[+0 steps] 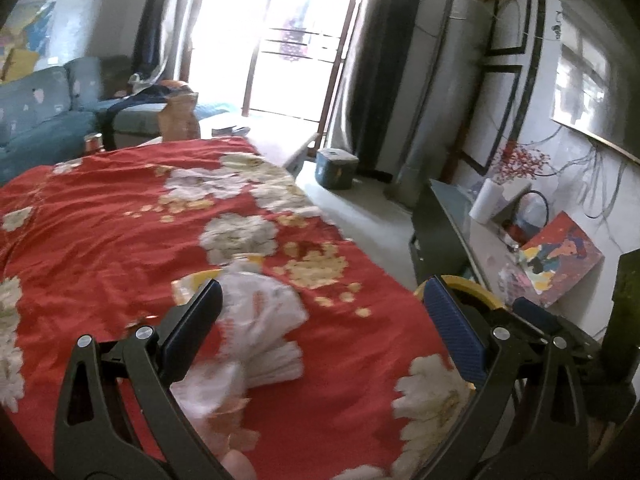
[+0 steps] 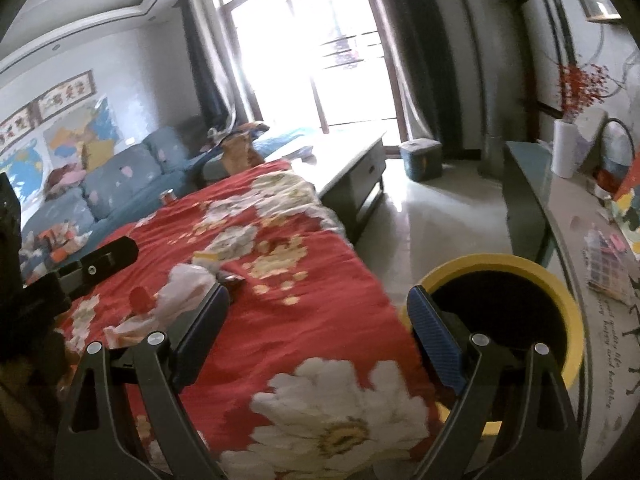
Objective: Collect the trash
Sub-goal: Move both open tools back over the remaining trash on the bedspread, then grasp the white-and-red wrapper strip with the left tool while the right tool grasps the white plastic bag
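Observation:
A crumpled white plastic wrapper lies on the red flowered cloth, with a yellow and white packet just behind it. My left gripper is open, its left finger next to the wrapper. In the right wrist view the same white wrapper and a small yellow box lie left of my open, empty right gripper. A yellow-rimmed black bin stands on the floor right of the cloth, behind the right finger. The bin's rim also shows in the left wrist view.
A blue sofa runs along the left. A low coffee table stands past the cloth, a blue box on the floor beyond. A TV bench with a paper roll lines the right wall. A can stands at the cloth's far edge.

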Demonstrator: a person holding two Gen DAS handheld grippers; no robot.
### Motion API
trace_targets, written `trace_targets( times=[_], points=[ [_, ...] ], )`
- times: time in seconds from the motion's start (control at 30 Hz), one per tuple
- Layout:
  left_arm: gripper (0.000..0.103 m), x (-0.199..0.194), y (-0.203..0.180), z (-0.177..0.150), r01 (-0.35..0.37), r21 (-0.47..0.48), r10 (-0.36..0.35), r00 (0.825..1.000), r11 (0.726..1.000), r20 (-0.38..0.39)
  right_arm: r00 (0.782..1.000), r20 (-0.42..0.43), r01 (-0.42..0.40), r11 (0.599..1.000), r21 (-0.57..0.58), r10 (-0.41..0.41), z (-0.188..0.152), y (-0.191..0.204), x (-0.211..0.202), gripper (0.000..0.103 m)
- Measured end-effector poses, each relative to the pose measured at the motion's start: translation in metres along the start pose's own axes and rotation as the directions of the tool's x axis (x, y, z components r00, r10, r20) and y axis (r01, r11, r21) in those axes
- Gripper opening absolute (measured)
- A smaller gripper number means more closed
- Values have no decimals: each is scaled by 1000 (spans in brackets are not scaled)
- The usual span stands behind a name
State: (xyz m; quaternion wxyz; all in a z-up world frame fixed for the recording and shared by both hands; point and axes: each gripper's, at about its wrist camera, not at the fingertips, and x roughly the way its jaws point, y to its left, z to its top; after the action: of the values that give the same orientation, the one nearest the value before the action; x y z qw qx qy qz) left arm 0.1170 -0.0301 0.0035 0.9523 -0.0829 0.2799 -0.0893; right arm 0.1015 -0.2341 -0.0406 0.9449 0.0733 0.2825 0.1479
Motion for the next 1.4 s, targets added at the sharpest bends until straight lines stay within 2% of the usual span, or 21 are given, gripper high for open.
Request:
trace_targets(
  times=[0.5,0.8,1.03,1.23,1.4],
  points=[
    [93,-19,81,-8,-121,-66,120,992,990,-28,989,-93,-128,986,-108,118,-4,69,31,88],
    [93,-25,129,-16,-184,-135,176,982,974,-66,961,-175,-243,956,-162,215,-15,114,44,88],
    [91,-20,159,-30,-191,-189,169,978,963,-123,943,-235,-285,935,-209,235,-33,145,59,88],
    [72,-8,177,-39,-144,-228,101,976,963,-193,920,-300,-321,926,-199,254,-47,163,80,88],
    [62,4,180,-48,-88,-247,27,970,965,-240,900,-346,-335,929,-155,267,-56,167,99,88]
  ],
)
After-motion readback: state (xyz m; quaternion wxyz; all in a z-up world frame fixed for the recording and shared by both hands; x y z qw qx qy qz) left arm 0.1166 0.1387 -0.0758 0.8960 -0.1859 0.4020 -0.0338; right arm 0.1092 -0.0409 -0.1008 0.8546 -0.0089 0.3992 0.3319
